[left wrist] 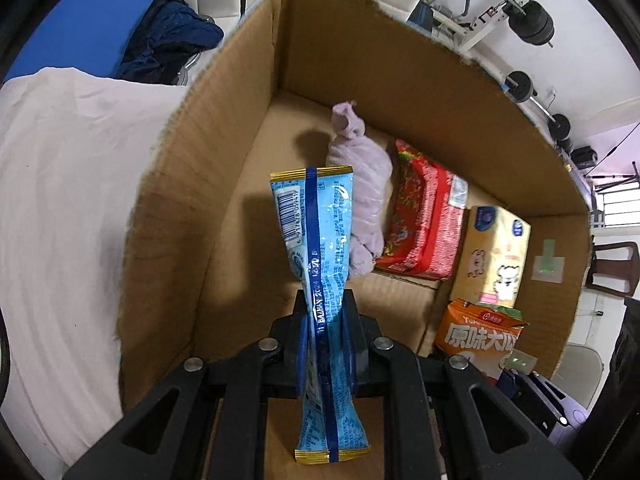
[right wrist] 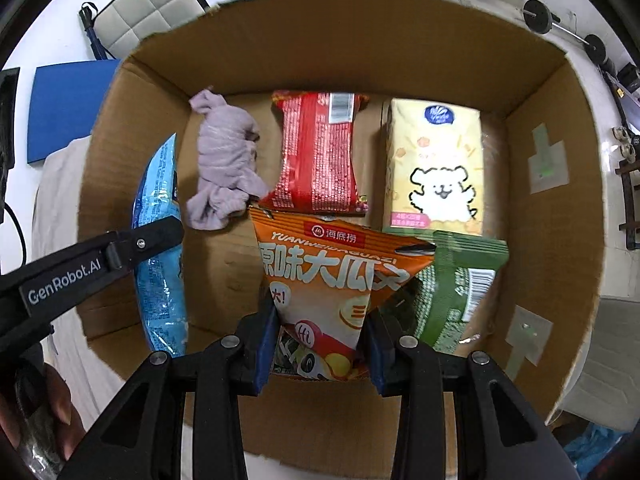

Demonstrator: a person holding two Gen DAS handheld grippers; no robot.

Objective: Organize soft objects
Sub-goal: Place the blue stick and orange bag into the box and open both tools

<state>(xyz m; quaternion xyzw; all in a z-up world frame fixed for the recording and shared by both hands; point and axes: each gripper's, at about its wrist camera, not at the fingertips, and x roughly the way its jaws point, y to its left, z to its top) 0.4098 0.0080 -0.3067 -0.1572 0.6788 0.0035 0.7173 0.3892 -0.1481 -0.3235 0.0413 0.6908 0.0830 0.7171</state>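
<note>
Left wrist: left gripper [left wrist: 326, 332] pinching blue packet [left wrist: 320, 264] mid-length above box [left wrist: 224, 168]; thin, crinkly film, likely light and slippery.

Right wrist: right gripper [right wrist: 320, 344] clamping orange bag [right wrist: 332, 276] at lower end inside box; puffy, probably crushable.

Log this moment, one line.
left tongs: shut on blue packet | right tongs: shut on orange seed bag | both over cardboard box

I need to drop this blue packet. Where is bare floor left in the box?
Bare cardboard lies along the box's left wall, beside the purple cloth and nearer than it. The right half is crowded: red packet, yellow tissue pack, green packet.
</note>
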